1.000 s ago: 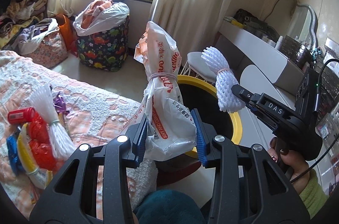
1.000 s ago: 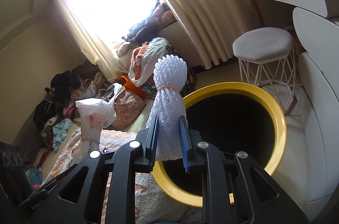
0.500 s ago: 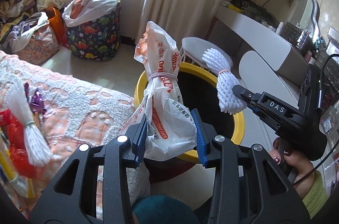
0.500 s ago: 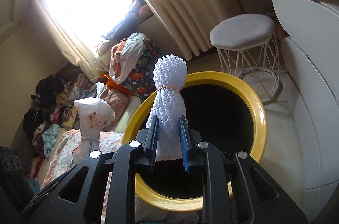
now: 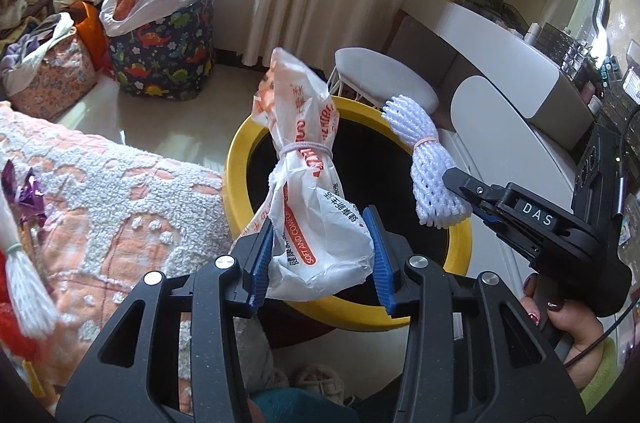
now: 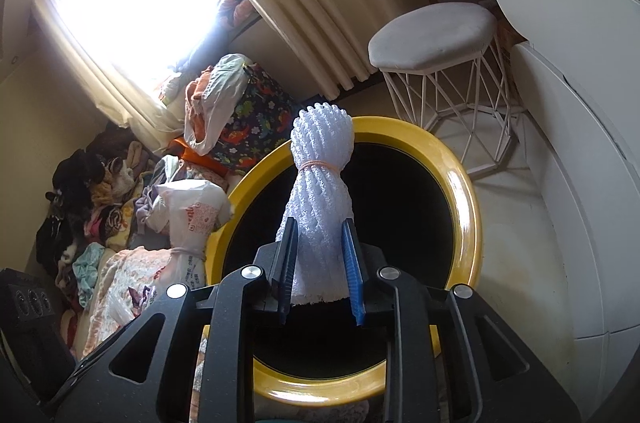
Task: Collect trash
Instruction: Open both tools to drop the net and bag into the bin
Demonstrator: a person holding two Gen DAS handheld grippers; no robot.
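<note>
Two bundles [image 5: 316, 207] [image 6: 320, 207], one bin [image 5: 240, 159]

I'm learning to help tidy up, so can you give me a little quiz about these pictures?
1. True or false: a band is tied round the plastic bag in the left gripper.
2. Which gripper holds the white foam net? A) left B) right
3. Fill in: the bin's rim is ____.

Key: 1 true; 2 B, the right gripper; 3 yellow. Both grippers' jaws have just been opening, with the trash between them, over the bin.
</note>
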